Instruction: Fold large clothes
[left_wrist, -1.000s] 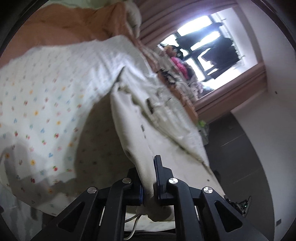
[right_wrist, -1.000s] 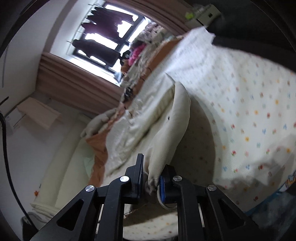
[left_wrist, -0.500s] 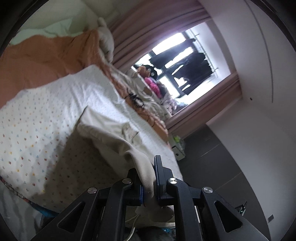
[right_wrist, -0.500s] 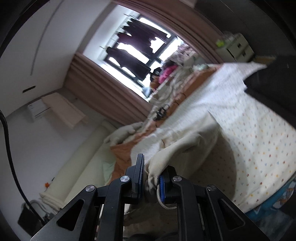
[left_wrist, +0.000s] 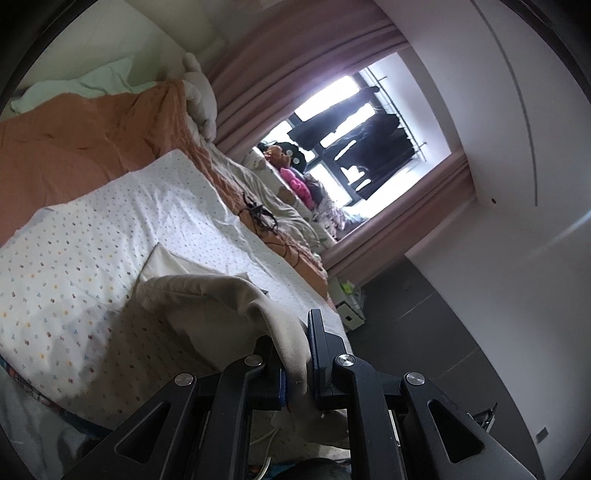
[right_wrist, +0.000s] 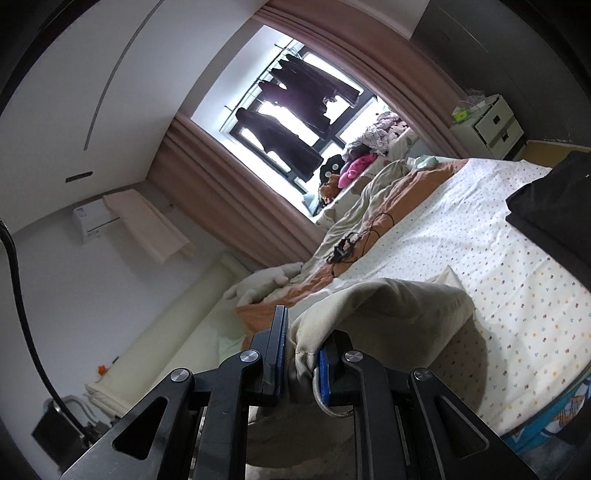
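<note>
Two grippers share one beige garment (left_wrist: 221, 299), and we hold it lifted above the bed (left_wrist: 110, 236). Our left gripper (left_wrist: 295, 354) has its fingers nearly together, pinching a thick fold of the cloth between the pads. From there the garment arches away to the left of the view and comes down on the dotted sheet (left_wrist: 66, 266), where its far end lies flat. Beyond the sheet an orange blanket (left_wrist: 81, 147) is bunched, with a black cable (left_wrist: 258, 216) lying near the sheet's far edge. On the floor past the bed's corner stands a small white drawer unit (left_wrist: 351, 314); what is in it we cannot tell.

Our right gripper (right_wrist: 301, 350) is also narrow, clamped on a bunched edge of the garment (right_wrist: 388, 306). The cloth spreads to the right and meets the sheet (right_wrist: 498, 295) there. A folded dark garment (right_wrist: 554, 206) lies at the right edge of the bed. Between it and our cloth the sheet is free. The drawer unit (right_wrist: 491, 125) carries small things on top.
</note>
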